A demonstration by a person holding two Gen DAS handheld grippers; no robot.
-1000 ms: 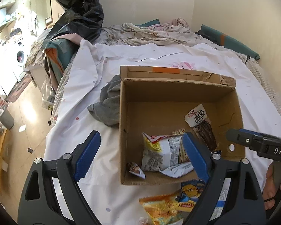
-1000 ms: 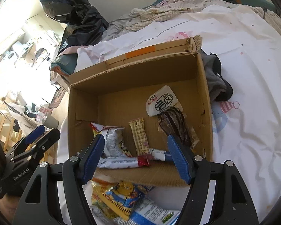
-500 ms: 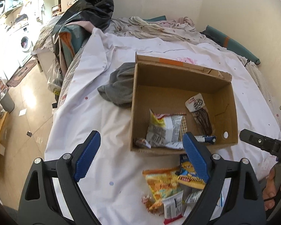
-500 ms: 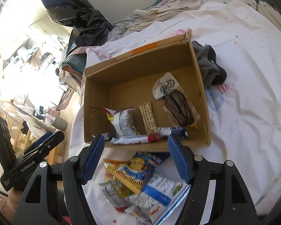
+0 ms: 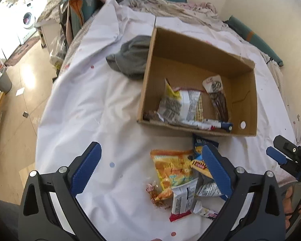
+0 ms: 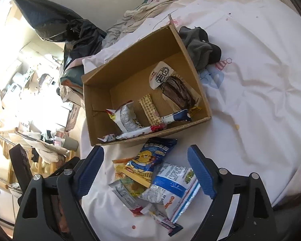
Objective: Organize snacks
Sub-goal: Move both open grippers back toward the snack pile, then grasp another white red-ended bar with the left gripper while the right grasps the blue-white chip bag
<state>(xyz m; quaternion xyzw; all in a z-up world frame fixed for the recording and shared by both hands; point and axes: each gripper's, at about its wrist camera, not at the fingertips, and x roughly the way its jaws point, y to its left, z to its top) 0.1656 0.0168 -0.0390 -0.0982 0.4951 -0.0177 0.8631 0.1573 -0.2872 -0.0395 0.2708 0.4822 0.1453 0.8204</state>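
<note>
Two grippers, left (image 5: 149,168) and right (image 6: 145,170), jaws opening, nothing between them. Snack pile (image 6: 150,180) lies lower centre, below the cardboard box (image 6: 192,60); right gripper straddles it, nearer.

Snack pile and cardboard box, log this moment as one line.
left gripper: opening, empty | right gripper: opening, empty, above snack pile | cardboard box: several snacks inside | pile on white sheet beside box
</note>
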